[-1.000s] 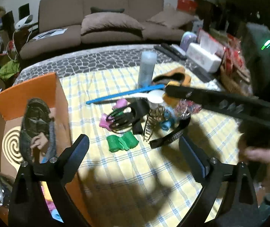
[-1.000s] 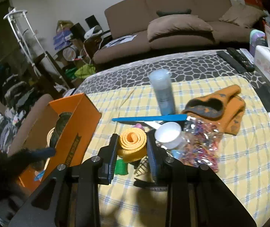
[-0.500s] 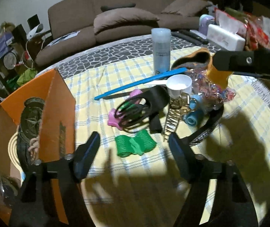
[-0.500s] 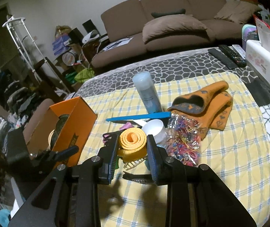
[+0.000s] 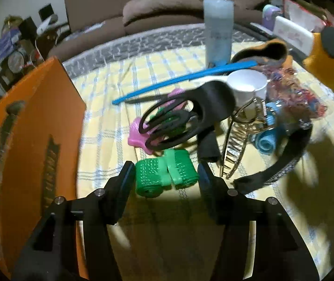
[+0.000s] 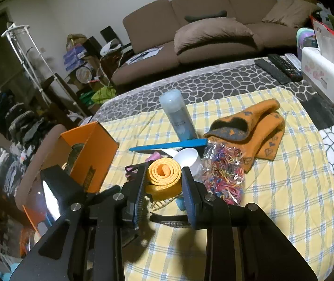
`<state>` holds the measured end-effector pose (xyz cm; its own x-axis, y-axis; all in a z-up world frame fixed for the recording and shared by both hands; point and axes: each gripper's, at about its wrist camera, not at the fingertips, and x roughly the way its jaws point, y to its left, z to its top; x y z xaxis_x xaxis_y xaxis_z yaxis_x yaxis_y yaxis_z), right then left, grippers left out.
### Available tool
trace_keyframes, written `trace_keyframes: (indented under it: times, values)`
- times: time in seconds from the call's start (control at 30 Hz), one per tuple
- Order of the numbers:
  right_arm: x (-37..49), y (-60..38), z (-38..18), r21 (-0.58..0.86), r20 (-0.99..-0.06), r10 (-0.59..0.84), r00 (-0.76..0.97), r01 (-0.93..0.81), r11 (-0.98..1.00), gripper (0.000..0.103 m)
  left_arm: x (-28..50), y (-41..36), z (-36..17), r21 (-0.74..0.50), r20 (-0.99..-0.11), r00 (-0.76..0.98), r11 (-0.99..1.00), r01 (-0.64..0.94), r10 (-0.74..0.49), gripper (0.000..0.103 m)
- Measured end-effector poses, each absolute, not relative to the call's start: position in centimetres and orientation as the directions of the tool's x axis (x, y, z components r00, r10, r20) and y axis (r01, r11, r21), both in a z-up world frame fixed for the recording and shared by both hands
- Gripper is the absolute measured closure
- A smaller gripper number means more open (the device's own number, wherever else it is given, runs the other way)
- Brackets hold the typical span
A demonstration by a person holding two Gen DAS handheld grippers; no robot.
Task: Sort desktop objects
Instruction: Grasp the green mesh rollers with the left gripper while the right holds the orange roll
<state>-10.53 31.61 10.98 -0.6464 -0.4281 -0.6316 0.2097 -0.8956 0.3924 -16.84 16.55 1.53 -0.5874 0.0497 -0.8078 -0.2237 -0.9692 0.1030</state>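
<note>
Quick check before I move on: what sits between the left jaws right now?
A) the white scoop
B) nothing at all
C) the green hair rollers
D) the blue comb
C: in the left wrist view the green hair rollers lie on the checked cloth between the open jaws of the left gripper, which have not closed on them.

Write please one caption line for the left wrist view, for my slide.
Open left gripper straddles the green hair roller on the checked cloth, beside the orange box.
</note>
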Motion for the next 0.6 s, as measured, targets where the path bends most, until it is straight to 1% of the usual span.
trace_keyframes:
  times: [0.07,0.13,0.2,0.43,0.6]
  values:
    - [-10.6,31.6,10.8,0.392,-0.635,-0.427,-0.643,0.208,-0.896,0.073,-17.1,16.2,1.4,0.071,-0.806,-0.587,-0.973,-0.220,0.074,0.050]
    - [-10.7,31.5,10.6,0.391,-0.639,-0.427,-0.640,0.208,-0.897,0.073,-17.3,15.9,1.3,0.039,-0.808,-0.580,-0.974,-0.223,0.101,0.053]
    - [-10.7,31.3,10.5,0.387,-0.644,-0.425,-0.636,0.209,-0.898,0.073,-17.2,15.5,1.3,0.005,-0.805,-0.579,-0.973,-0.232,0.134,0.066]
    - [-10.8,30.9,10.7,0.388,-0.639,-0.431,-0.638,0.217,-0.896,0.073,-16.4,15.0,1.9,-0.064,-0.805,-0.561,-0.968,-0.241,0.193,0.068]
    - [-10.6,30.5,11.4,0.392,-0.626,-0.444,-0.641,0.234,-0.890,0.073,-15.1,14.7,4.6,-0.113,-0.776,-0.580,-0.959,-0.260,0.249,0.068]
